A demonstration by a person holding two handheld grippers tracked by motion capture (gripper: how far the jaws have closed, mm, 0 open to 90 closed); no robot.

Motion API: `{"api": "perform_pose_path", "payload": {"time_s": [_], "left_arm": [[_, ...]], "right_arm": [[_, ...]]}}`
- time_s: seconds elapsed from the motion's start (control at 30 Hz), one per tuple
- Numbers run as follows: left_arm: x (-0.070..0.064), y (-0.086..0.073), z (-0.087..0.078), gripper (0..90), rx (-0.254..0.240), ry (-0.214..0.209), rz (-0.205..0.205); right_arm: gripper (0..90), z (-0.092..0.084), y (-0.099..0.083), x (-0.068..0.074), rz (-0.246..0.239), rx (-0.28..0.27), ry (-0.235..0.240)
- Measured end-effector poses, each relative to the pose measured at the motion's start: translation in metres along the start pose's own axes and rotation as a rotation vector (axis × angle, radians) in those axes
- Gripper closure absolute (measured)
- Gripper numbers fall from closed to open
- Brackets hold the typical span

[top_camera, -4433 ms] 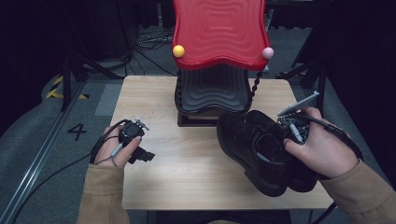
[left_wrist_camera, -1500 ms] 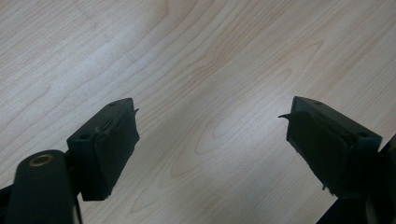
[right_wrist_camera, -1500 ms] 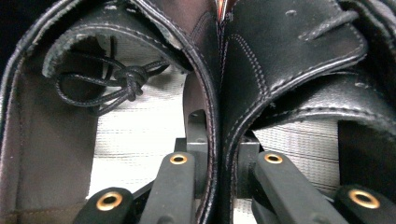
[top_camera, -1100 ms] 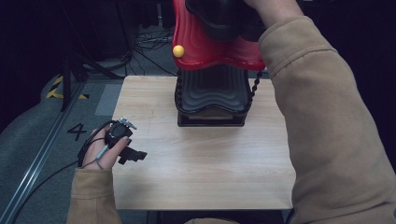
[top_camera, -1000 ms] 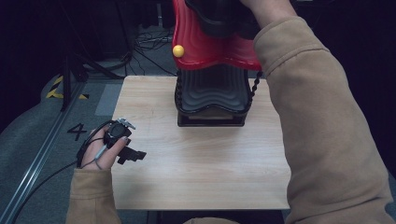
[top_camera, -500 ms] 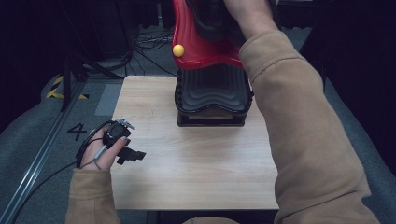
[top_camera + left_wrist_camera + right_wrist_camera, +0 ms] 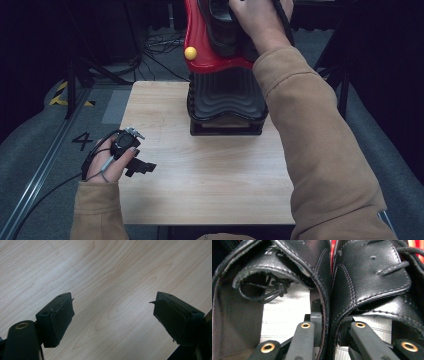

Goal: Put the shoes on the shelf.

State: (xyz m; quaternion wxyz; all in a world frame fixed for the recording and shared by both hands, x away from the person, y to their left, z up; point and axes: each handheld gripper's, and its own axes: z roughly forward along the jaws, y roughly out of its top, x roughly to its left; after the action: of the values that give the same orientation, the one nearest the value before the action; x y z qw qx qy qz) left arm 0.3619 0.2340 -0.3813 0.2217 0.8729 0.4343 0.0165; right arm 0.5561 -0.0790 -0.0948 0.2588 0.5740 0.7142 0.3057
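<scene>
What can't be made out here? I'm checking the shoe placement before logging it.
- Pair of black leather lace-up shoes: toes cut off by the high view's top edge.
- Right gripper: fingers buried inside the shoes in its own view; the hand covers it from above.
- Red wavy plastic shelf: top cut off.

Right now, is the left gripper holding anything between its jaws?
No, the left gripper has its jaws wide apart over the bare wooden table, with nothing between them.
</scene>
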Motion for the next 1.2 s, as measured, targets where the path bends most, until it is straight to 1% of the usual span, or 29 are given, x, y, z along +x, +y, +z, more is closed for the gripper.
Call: {"api": "perform_pose_path", "payload": {"time_s": [0.07, 0.1, 0.17, 0.2, 0.23, 0.3, 0.37, 0.43, 0.53, 0.57, 0.63, 0.7, 0.9, 0.93, 1.0, 1.07, 1.1, 1.2], "left_arm": [[0.000, 0.000, 0.000, 17.1, 0.001, 0.000, 0.001], [0.000, 0.001, 0.001, 17.1, 0.004, 0.000, 0.005], [-0.001, 0.002, 0.002, 17.2, 0.009, 0.002, 0.003], [-0.002, 0.002, 0.002, 17.2, 0.009, 0.001, 0.006], [-0.002, 0.002, 0.002, 17.2, 0.010, 0.000, 0.008], [-0.002, 0.001, 0.000, 17.1, 0.006, -0.002, 0.008], [-0.001, 0.001, 0.000, 17.1, 0.004, 0.001, 0.003], [-0.001, 0.001, 0.001, 17.1, 0.008, 0.004, 0.006], [-0.002, 0.001, 0.001, 17.2, 0.006, -0.003, 0.007], [-0.002, 0.001, 0.000, 17.2, 0.008, 0.000, 0.010], [-0.003, 0.001, 0.000, 17.2, 0.006, 0.001, 0.009], [-0.004, 0.002, 0.000, 17.1, 0.007, 0.003, 0.009], [-0.007, 0.004, 0.000, 17.2, 0.011, 0.005, 0.018], [-0.007, 0.004, 0.000, 17.1, 0.011, 0.005, 0.019], [-0.008, 0.004, 0.000, 17.2, 0.012, 0.008, 0.020], [-0.009, 0.003, 0.000, 17.2, 0.017, 0.012, 0.020], [-0.009, 0.003, 0.000, 17.2, 0.017, 0.012, 0.020], [-0.009, 0.002, -0.001, 17.2, 0.016, 0.017, 0.018]], "right_arm": [[80.0, 0.001, -0.001, -0.001, -0.004, 0.002, 0.002], [79.6, 0.003, -0.002, 0.000, -0.015, 0.009, 0.008], [78.0, 0.007, -0.006, 0.004, -0.029, 0.009, 0.021], [77.2, 0.008, -0.006, 0.005, -0.024, 0.010, 0.035], [76.8, 0.008, -0.006, 0.006, -0.022, 0.012, 0.037], [74.4, 0.008, -0.005, 0.006, -0.030, 0.023, 0.025], [73.2, 0.008, -0.005, 0.004, -0.015, 0.034, 0.021], [68.2, 0.007, -0.006, 0.001, -0.001, 0.028, 0.036], [64.1, 0.006, -0.008, -0.002, 0.000, 0.016, 0.040], [62.2, 0.006, -0.008, -0.003, 0.003, 0.011, 0.041], [58.7, 0.005, -0.009, -0.005, 0.016, 0.005, 0.062], [56.8, 0.002, -0.010, -0.007, 0.030, -0.002, 0.080], [52.9, -0.012, -0.012, -0.013, 0.037, -0.018, 0.101], [52.5, -0.016, -0.013, -0.014, 0.040, -0.026, 0.117], [51.8, -0.024, -0.014, -0.017, 0.042, -0.035, 0.130], [51.7, -0.033, -0.015, -0.021, 0.036, -0.047, 0.139], [51.7, -0.033, -0.015, -0.021, 0.036, -0.047, 0.139], [51.3, -0.048, -0.018, -0.032, 0.020, -0.068, 0.166]]}}
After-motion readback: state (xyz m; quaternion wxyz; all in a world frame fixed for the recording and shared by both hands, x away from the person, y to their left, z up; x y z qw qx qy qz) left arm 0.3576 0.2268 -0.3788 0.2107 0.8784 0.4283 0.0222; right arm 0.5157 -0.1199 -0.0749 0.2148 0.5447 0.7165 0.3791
